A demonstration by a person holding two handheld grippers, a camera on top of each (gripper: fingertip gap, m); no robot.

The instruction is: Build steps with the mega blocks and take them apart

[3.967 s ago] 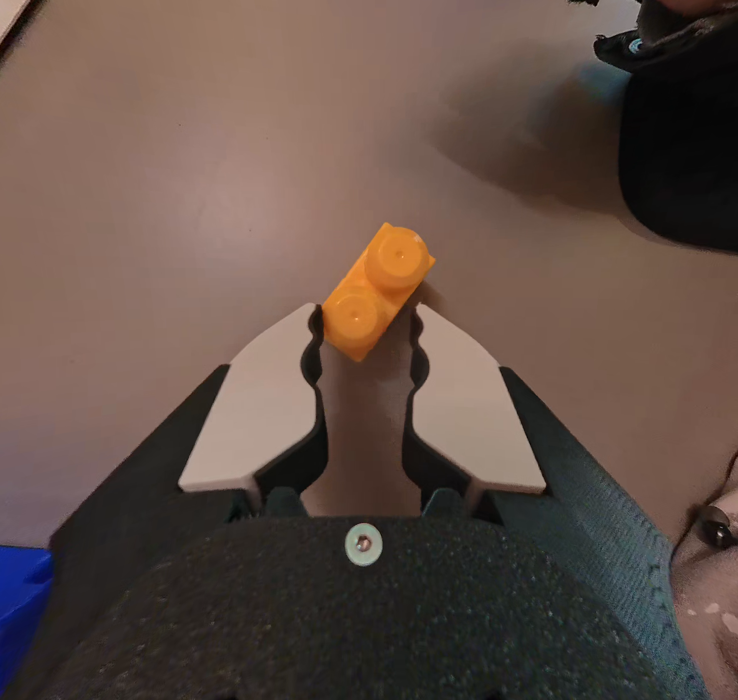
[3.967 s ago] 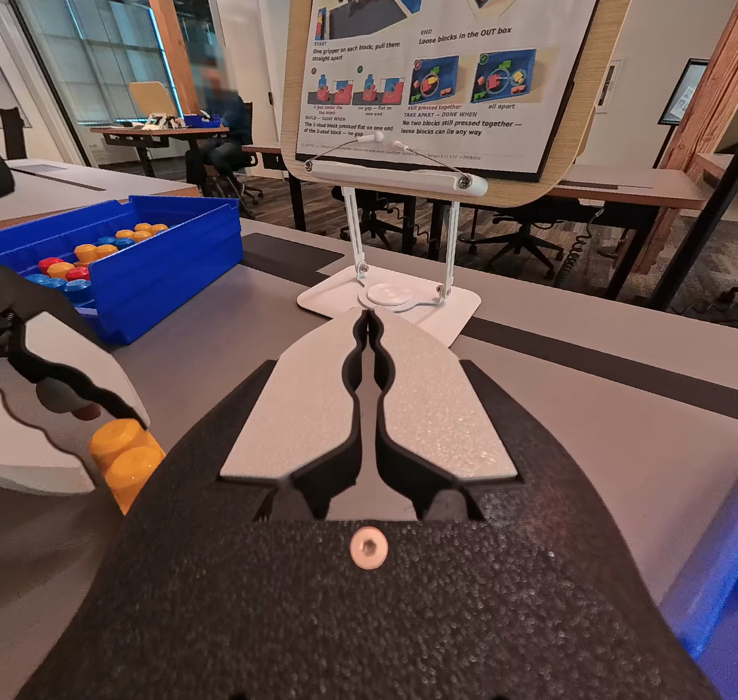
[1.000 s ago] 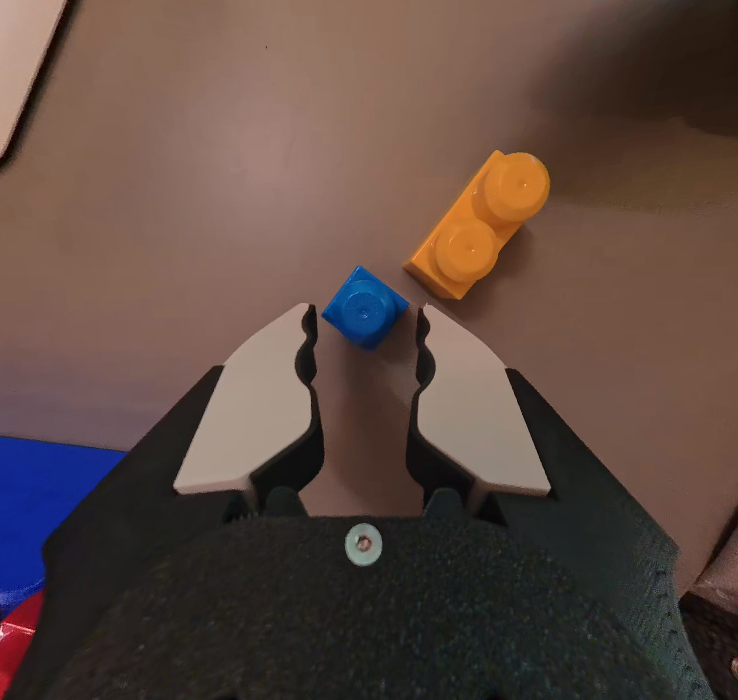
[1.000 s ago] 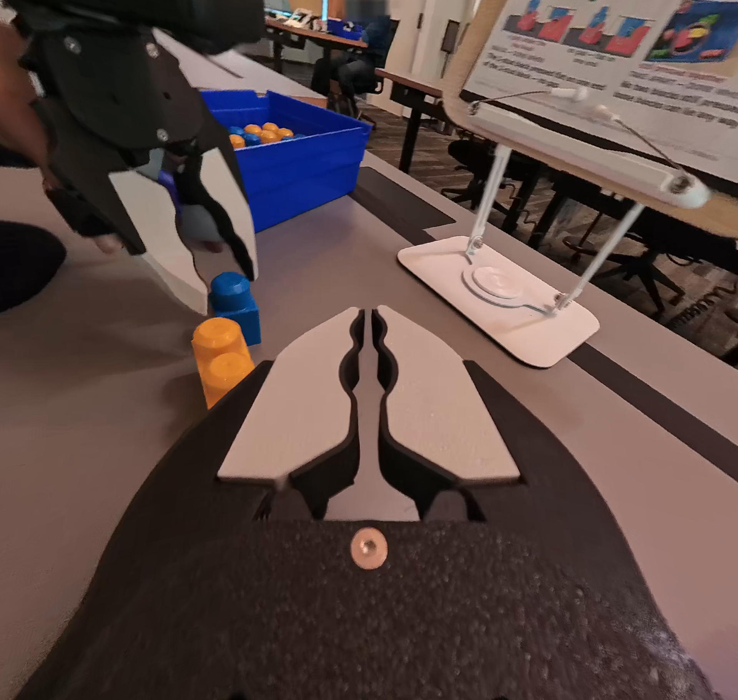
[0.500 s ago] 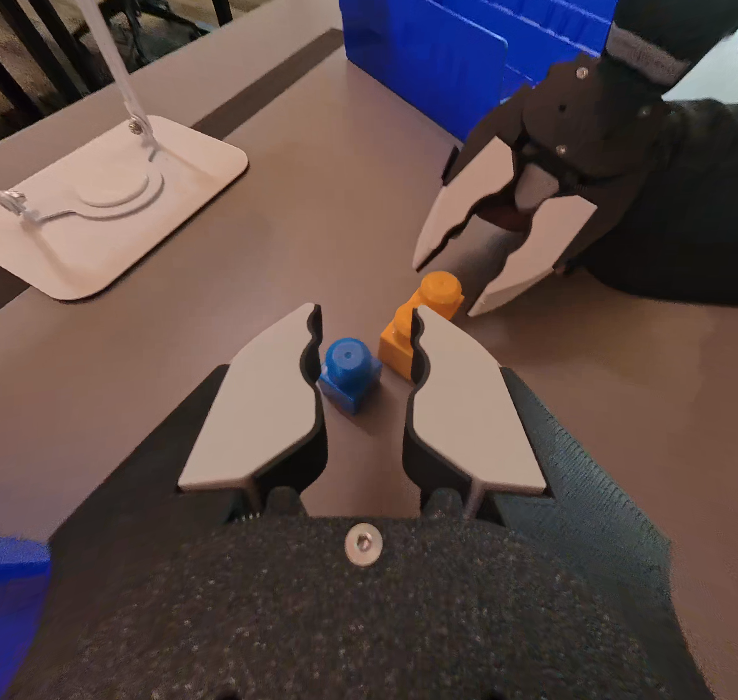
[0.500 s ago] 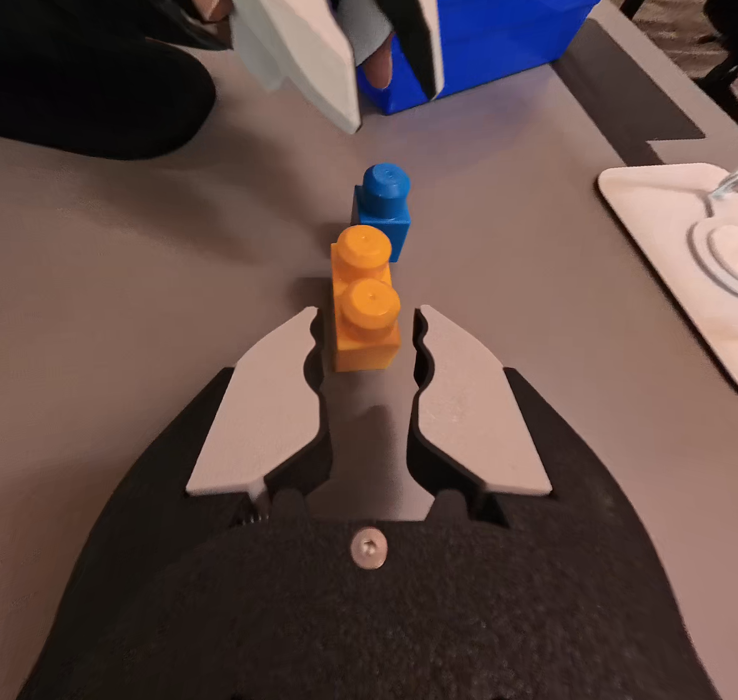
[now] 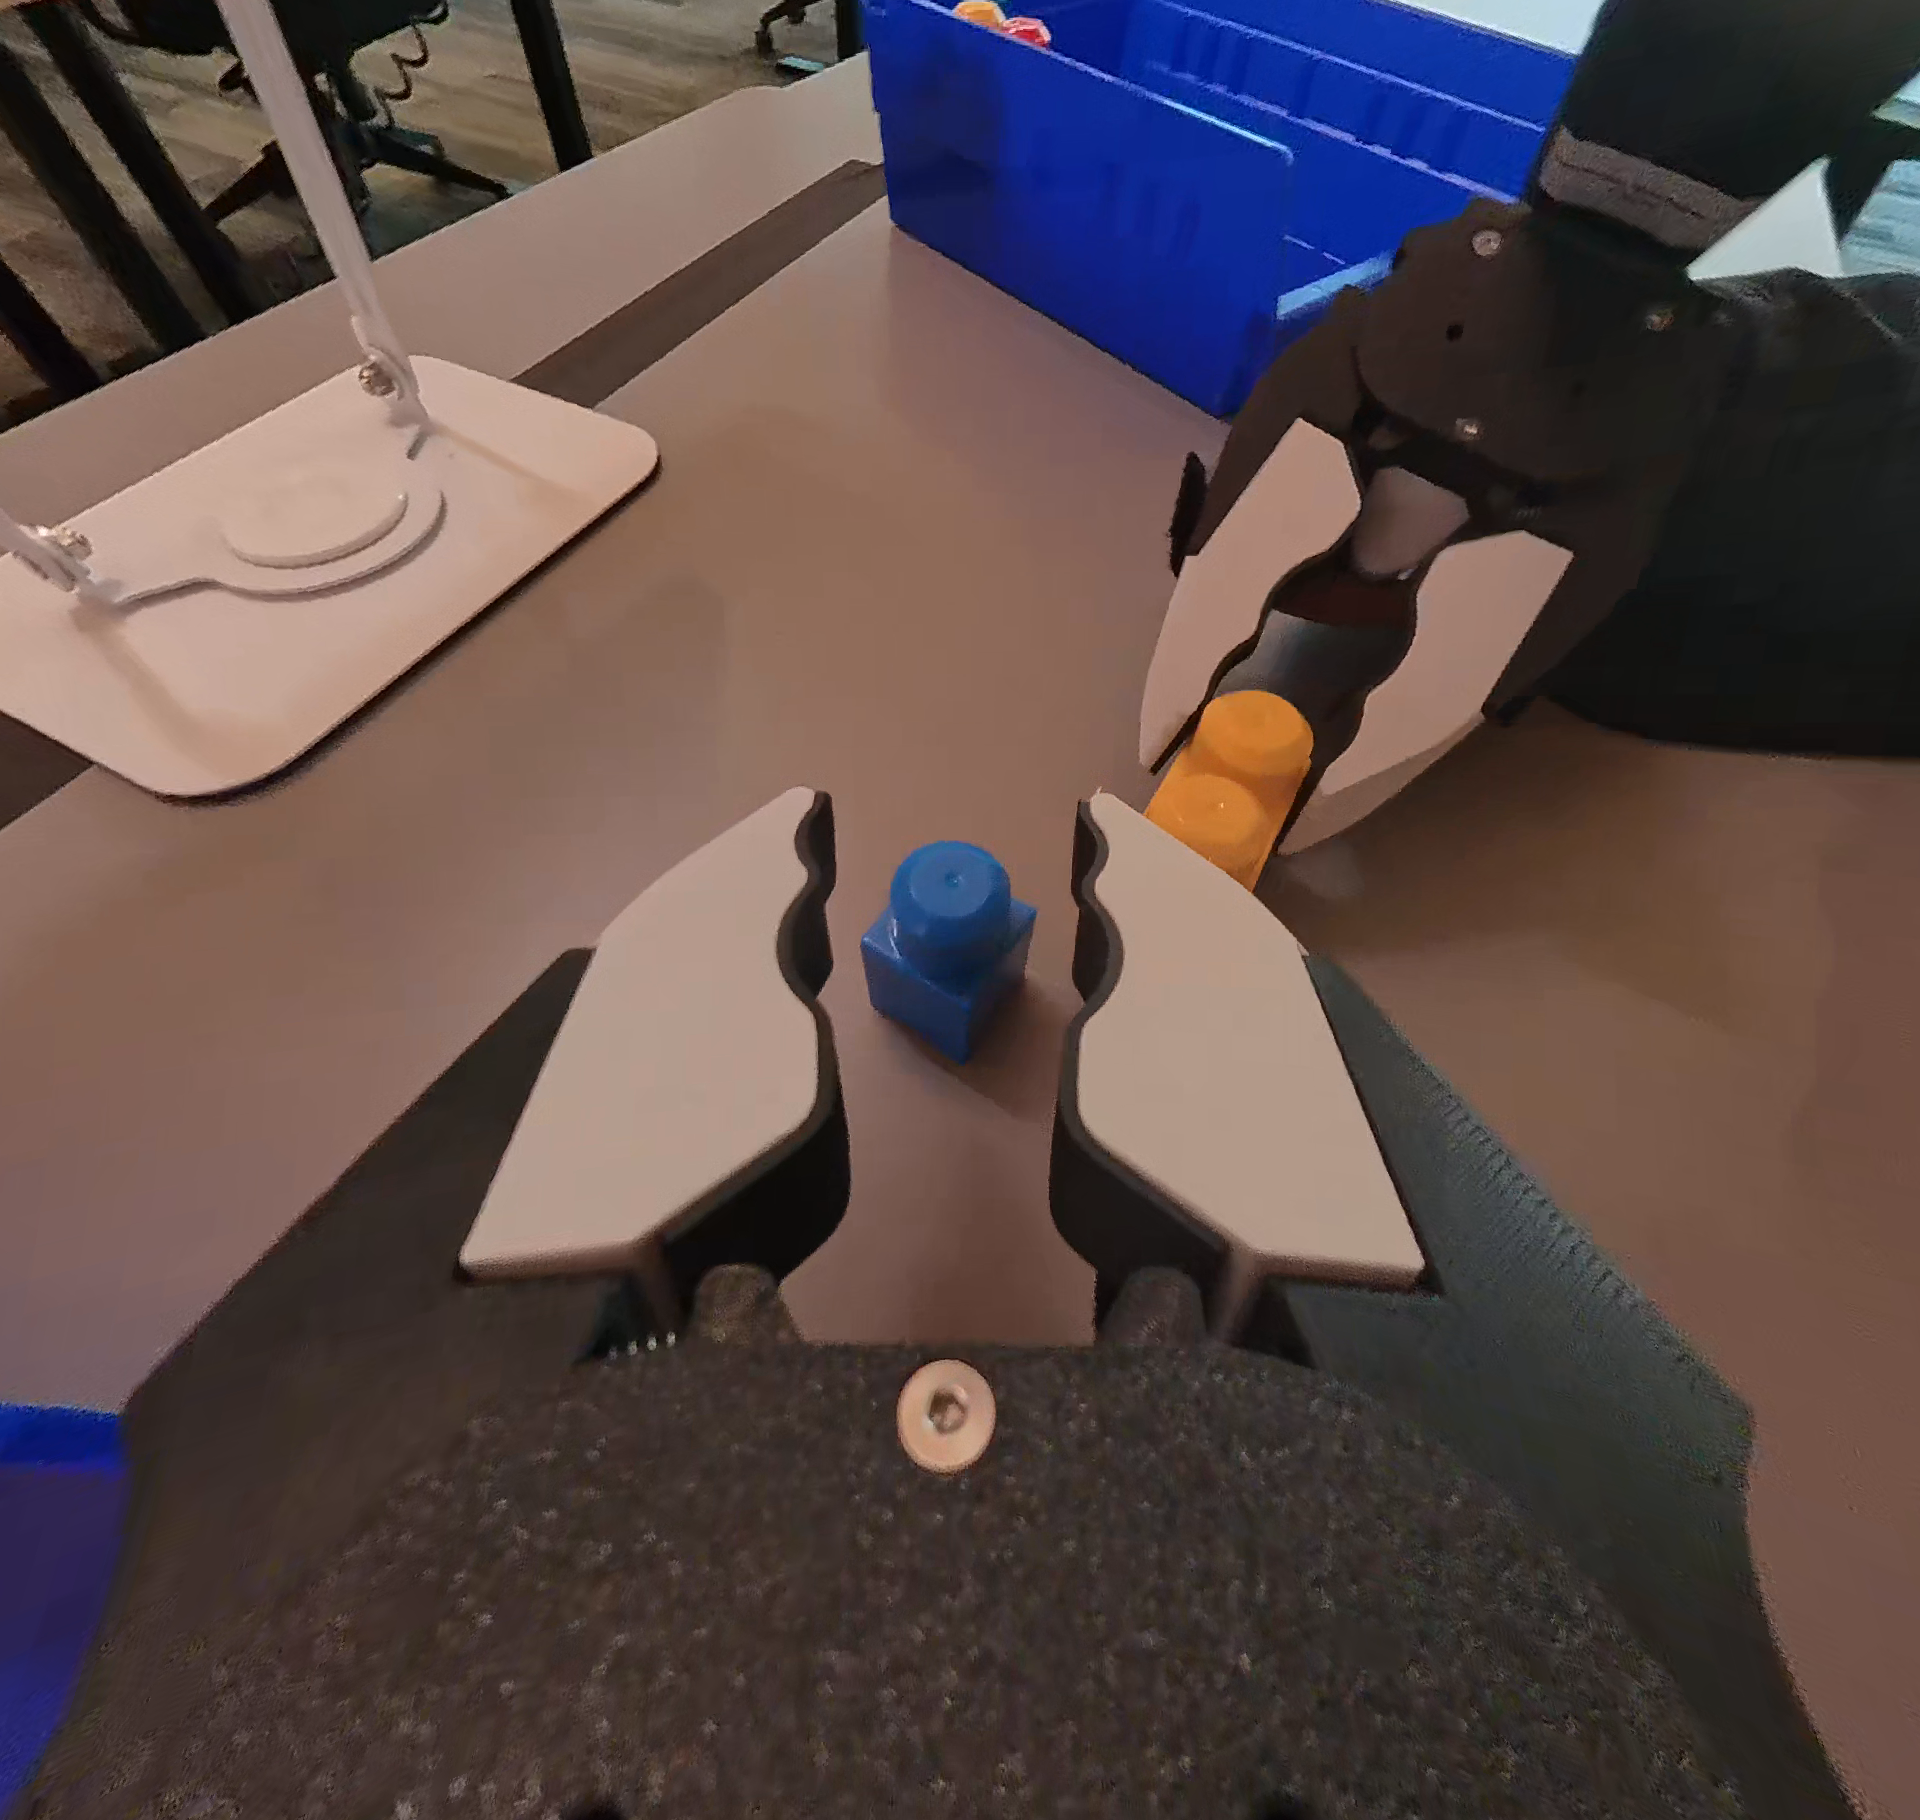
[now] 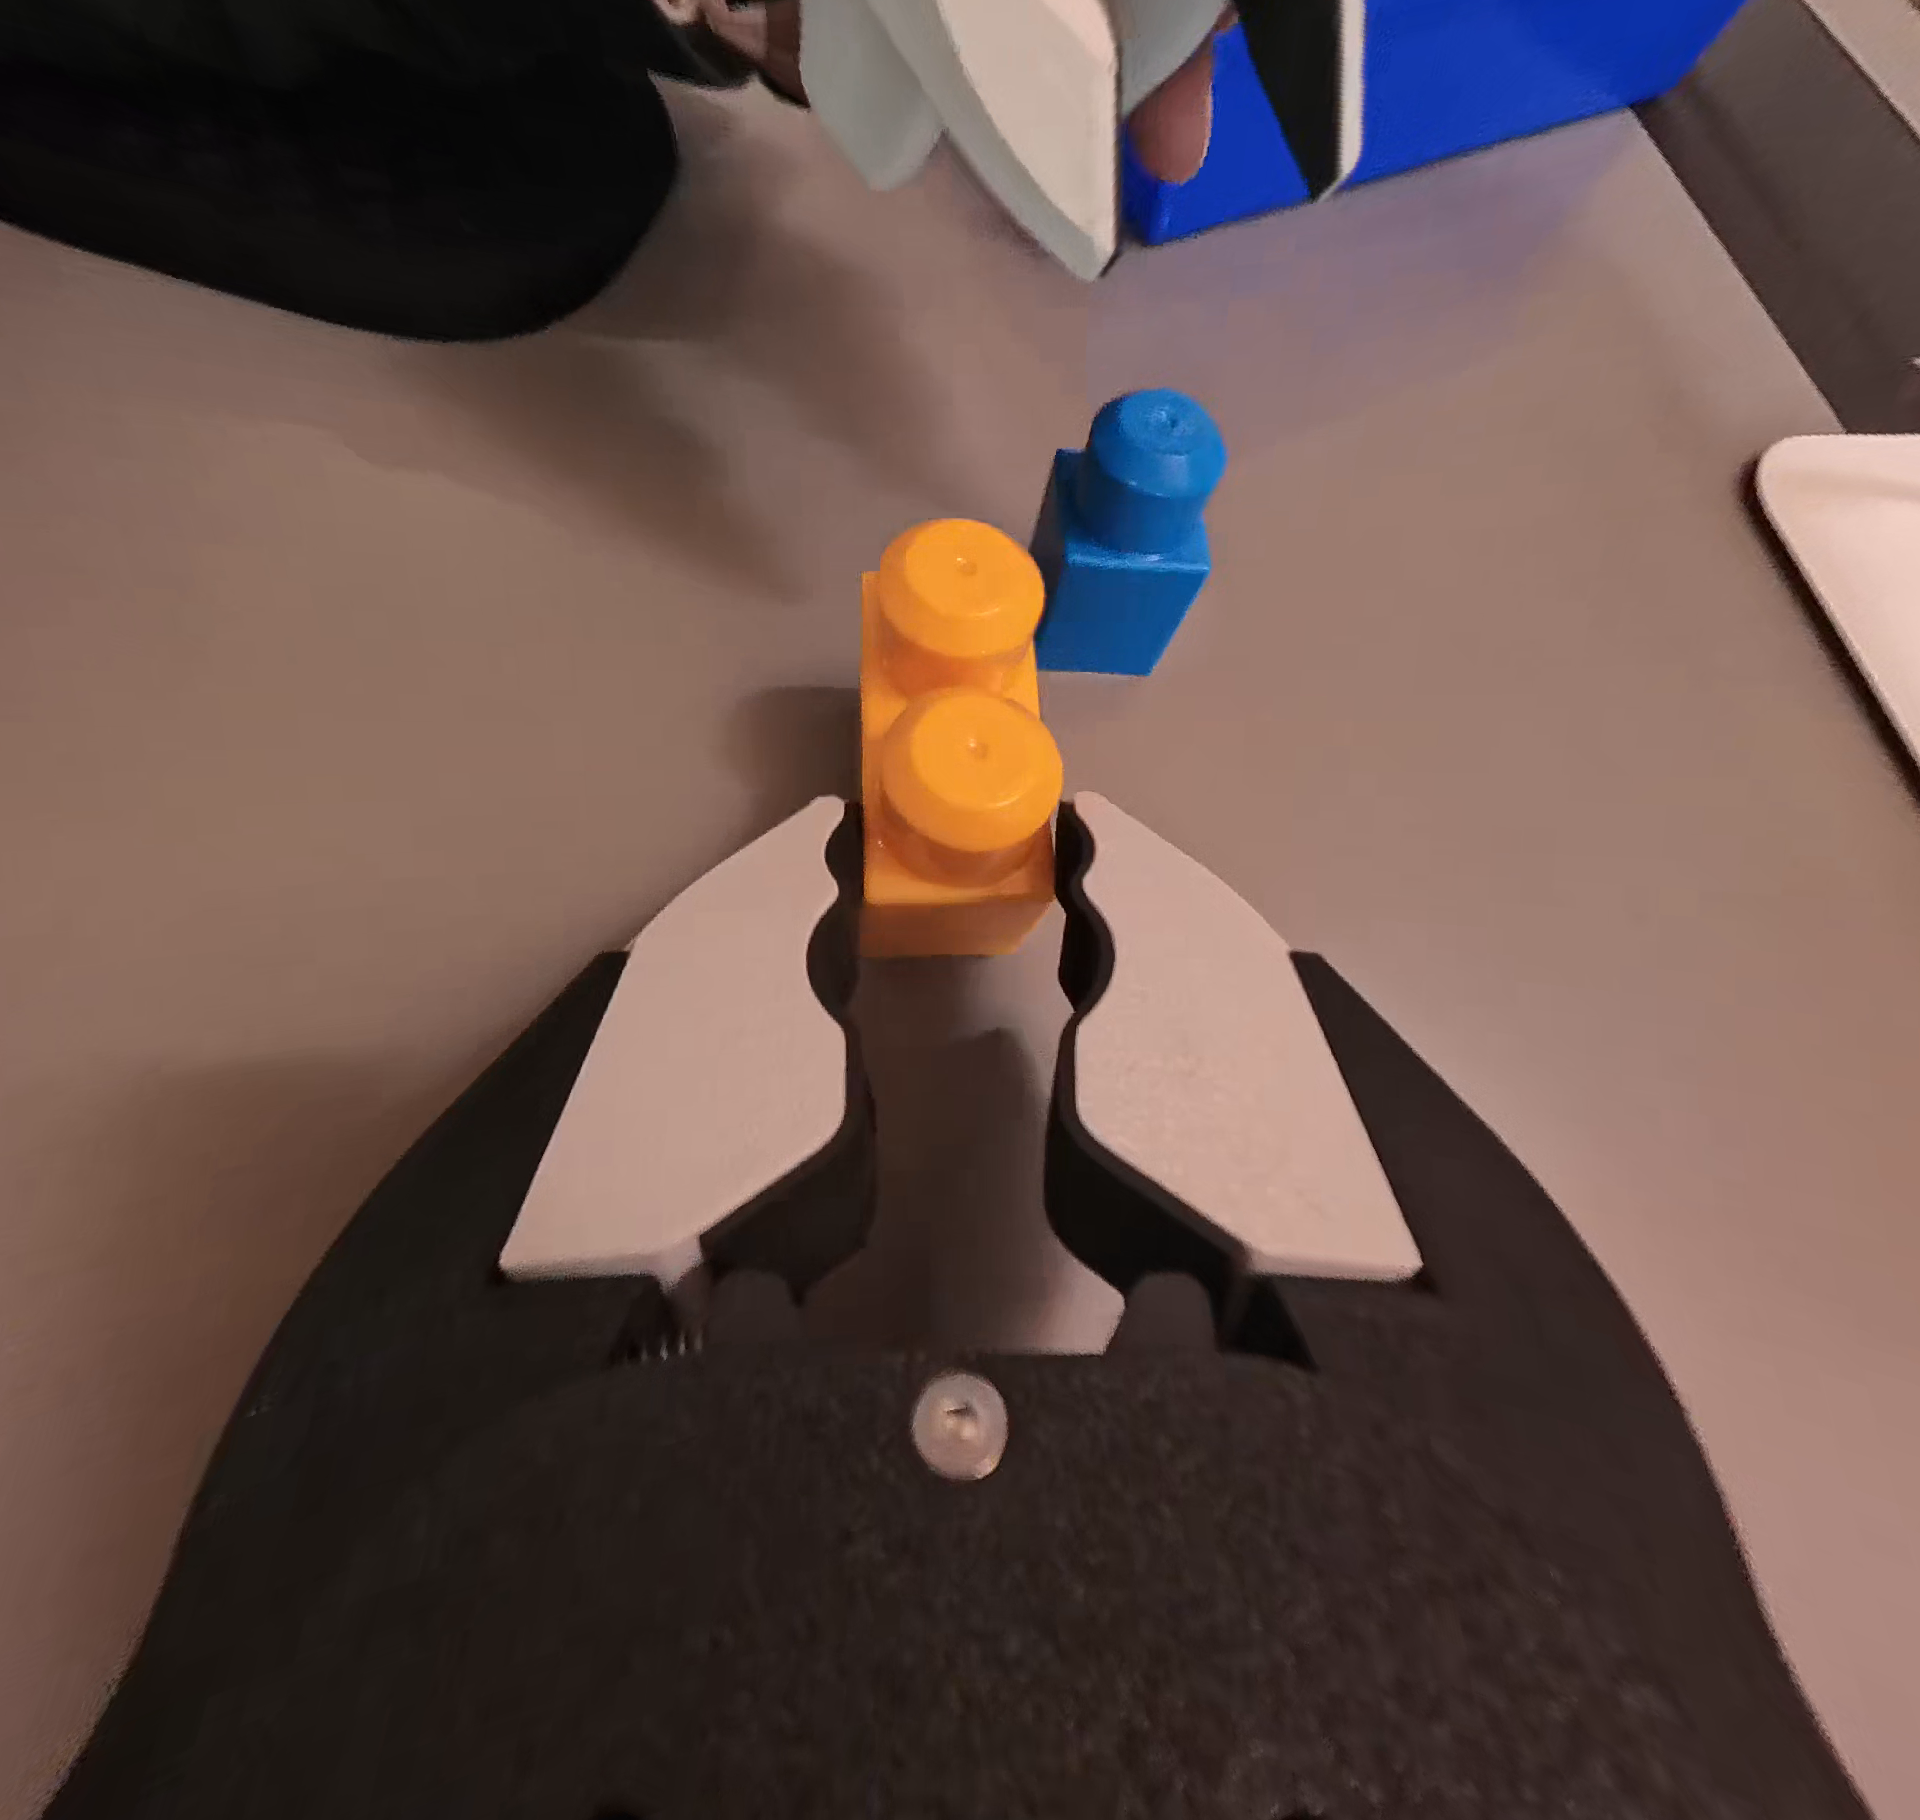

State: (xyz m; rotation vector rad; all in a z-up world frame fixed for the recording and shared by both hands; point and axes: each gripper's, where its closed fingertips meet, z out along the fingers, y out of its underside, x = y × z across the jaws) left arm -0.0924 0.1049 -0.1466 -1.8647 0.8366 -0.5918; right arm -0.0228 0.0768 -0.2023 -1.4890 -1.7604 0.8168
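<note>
Left gripper [image 7: 951, 923] spread astride small blue one-stud plastic block [image 7: 948, 944]; right gripper [image 8: 954, 861] spread, flanking orange two-stud plastic block [image 8: 954, 742] (base, presumably) before pinching.

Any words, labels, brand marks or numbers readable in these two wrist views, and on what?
None can be read. The blue block, the orange block, the blue bin and the white stand base show no legible writing. The board above the stand shows only its edge.
</note>
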